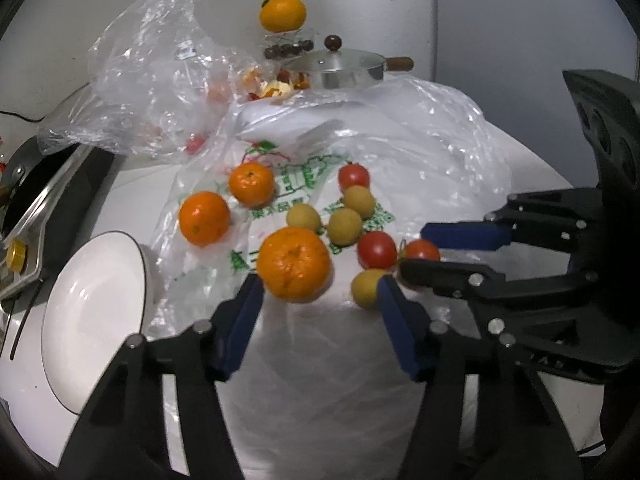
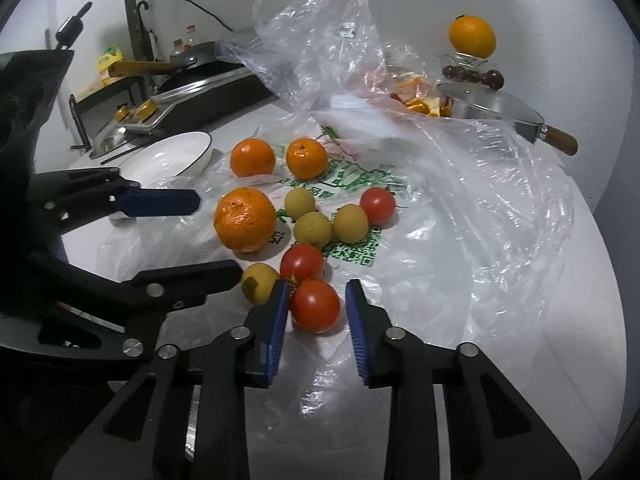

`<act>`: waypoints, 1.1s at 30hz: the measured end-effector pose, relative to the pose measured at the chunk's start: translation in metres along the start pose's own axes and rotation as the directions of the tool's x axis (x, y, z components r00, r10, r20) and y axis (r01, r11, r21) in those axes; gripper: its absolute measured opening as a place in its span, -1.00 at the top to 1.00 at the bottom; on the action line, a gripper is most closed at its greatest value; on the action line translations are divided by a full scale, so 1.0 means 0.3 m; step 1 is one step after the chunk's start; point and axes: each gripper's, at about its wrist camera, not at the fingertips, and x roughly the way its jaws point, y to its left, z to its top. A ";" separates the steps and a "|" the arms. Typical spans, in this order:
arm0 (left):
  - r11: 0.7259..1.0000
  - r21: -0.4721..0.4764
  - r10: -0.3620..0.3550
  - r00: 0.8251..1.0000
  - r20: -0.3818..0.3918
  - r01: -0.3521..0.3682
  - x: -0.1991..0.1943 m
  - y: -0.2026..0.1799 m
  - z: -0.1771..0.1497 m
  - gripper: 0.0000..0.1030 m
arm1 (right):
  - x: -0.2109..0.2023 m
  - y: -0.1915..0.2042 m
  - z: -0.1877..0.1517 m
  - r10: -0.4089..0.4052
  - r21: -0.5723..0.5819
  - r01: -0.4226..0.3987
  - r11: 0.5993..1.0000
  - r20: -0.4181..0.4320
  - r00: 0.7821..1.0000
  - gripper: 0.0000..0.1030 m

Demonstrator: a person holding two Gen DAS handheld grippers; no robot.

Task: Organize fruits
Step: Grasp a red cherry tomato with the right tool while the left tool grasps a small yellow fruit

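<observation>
Three oranges, three red tomatoes and several small yellow fruits lie on a flattened plastic bag (image 1: 304,176) with green print. My left gripper (image 1: 320,280) is open. The biggest orange (image 1: 294,264) sits at its fingertips, beside the left pad and apart from the right one. A yellow fruit (image 1: 366,288) lies against the right pad. My right gripper (image 2: 317,284) is shut on the nearest tomato (image 2: 315,306), which rests on the bag. From the left wrist, that tomato (image 1: 420,250) shows between the right gripper's (image 1: 412,250) fingers. A white bowl (image 1: 92,320) stands empty at the left.
A crumpled clear bag (image 1: 148,68) rises behind the fruit. A lidded metal pan (image 1: 340,66) with a wooden handle sits at the back, beside an orange (image 1: 282,12) on a glass stand. A stove (image 1: 40,200) with a dark pan (image 2: 200,64) borders the left.
</observation>
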 end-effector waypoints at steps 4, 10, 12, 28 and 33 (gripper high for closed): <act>1.000 0.010 -0.009 1.000 -0.009 0.009 0.002 -0.013 0.000 -0.08 | -0.004 -0.005 -0.008 0.025 0.003 -0.025 1.000 -0.009 1.000 0.45; 0.999 0.039 -0.019 1.000 -0.020 0.019 -0.007 -0.035 -0.015 -0.04 | 0.014 -0.011 -0.016 0.045 0.031 -0.044 0.999 -0.031 0.999 0.45; 0.998 0.056 -0.029 0.999 -0.022 0.030 -0.010 -0.048 -0.020 -0.02 | 0.014 -0.012 -0.021 0.046 0.042 -0.045 0.998 -0.029 0.999 0.44; 0.987 0.023 -0.156 0.987 -0.043 0.157 0.047 -0.072 0.012 0.18 | -0.133 -0.078 -0.022 -0.016 0.096 0.007 0.995 0.099 0.995 0.45; 0.984 -0.043 -0.177 0.983 -0.045 0.175 0.071 -0.042 0.026 0.33 | -0.163 -0.083 -0.020 -0.041 0.096 0.028 0.995 0.133 0.990 0.45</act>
